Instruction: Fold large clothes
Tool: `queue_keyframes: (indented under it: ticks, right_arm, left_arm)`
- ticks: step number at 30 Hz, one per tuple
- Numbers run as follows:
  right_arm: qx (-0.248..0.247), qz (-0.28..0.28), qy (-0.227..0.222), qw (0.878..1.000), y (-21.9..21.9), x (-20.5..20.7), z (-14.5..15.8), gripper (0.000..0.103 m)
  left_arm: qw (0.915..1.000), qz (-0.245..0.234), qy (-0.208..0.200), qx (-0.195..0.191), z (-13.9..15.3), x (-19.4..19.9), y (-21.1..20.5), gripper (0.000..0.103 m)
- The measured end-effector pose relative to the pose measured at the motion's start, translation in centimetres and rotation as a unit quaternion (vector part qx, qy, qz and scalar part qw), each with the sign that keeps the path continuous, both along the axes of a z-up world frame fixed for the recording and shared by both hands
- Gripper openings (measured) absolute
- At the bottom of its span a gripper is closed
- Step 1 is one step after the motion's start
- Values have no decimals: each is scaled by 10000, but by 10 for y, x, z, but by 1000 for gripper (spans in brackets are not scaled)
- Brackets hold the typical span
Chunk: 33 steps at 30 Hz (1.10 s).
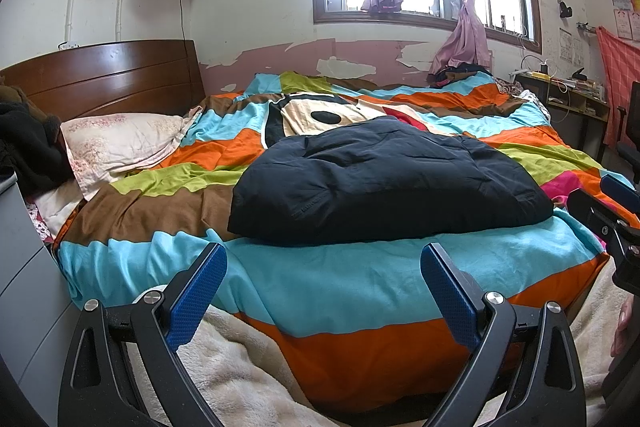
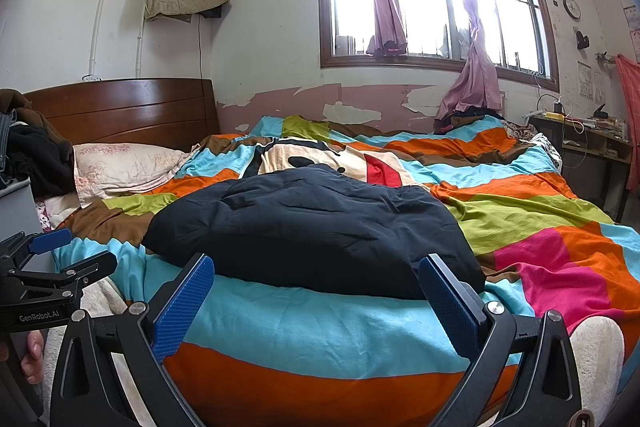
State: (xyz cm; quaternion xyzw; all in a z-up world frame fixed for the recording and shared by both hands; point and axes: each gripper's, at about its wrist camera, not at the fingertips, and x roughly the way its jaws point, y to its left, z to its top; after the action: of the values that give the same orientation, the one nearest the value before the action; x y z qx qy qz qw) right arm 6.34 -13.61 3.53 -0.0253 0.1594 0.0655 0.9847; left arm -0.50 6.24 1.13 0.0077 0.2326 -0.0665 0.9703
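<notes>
Jaws wide on both sides, nothing held, dark garment lying folded on the bed.

I hold the left gripper [image 1: 322,293] and right gripper [image 2: 316,303] back at the near edge of the bed [image 1: 320,279], clear of the navy garment [image 1: 384,183]. It sits as a compact bundle on the striped quilt [image 2: 520,211], so I judge the fold nearly or fully done.

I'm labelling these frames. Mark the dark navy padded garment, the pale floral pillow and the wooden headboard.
dark navy padded garment [image 1: 384,183]: left wrist view, middle of its top.
pale floral pillow [image 1: 120,143]: left wrist view, centre of its face.
wooden headboard [image 2: 128,111]: right wrist view, middle panel.
</notes>
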Motion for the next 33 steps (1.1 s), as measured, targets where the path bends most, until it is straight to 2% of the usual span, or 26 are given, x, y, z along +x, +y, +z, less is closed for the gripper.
queue_keyframes:
  ticks: [33]
  right_arm:
    - [8, -2, 0, 10000, -1, 0, 0, 103]
  left_arm:
    - [10000, -8, -32, 17, -1, 0, 1, 95]
